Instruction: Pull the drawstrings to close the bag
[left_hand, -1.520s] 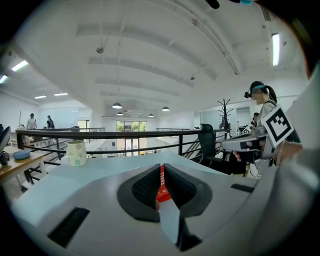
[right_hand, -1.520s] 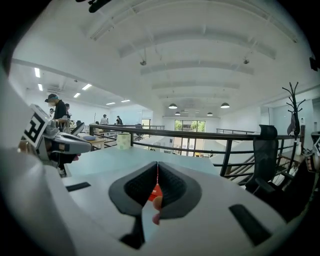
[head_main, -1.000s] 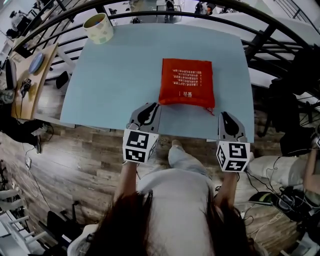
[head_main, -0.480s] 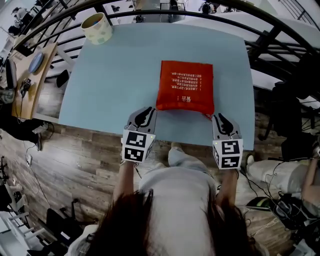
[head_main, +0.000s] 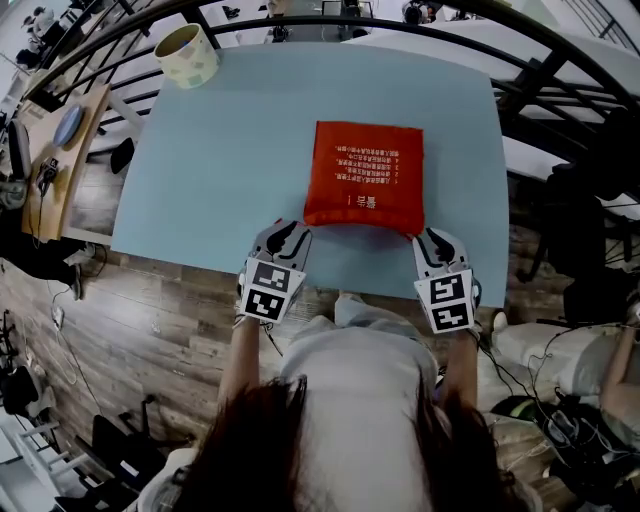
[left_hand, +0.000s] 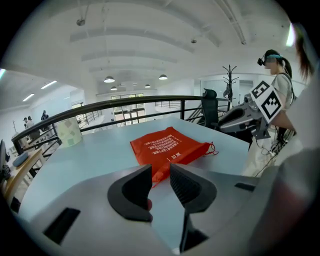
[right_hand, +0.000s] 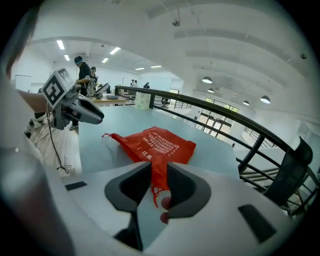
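Tongs first: the left tongs (left_hand: 161, 174) sit partway apart and have just been opening, with the near left corner of the bag (head_main: 365, 177) lined up in the gap but nothing pinched that I can see. Same deal with the right tongs (right_hand: 159, 172). They've just been opening too, and a bit of red drawstring (right_hand: 156, 192) hangs in the gap between the pads, which don't look like they're pressing on it. The bag itself is lying flat on the pale blue counter (head_main: 220, 150), close to the edge nearest the person, with one pair of tongs just off each near corner. You can spot another loop of cord sticking out at the corner in the left gripper view. Progress-wise I'd say we're basically at the start: the near edge is spread full width, no bunching or gathers anywhere, so nothing's been cinched. What's left looks like pretty much everything: clamp onto a cord on each side, then pull them apart until the mouth puckers shut.
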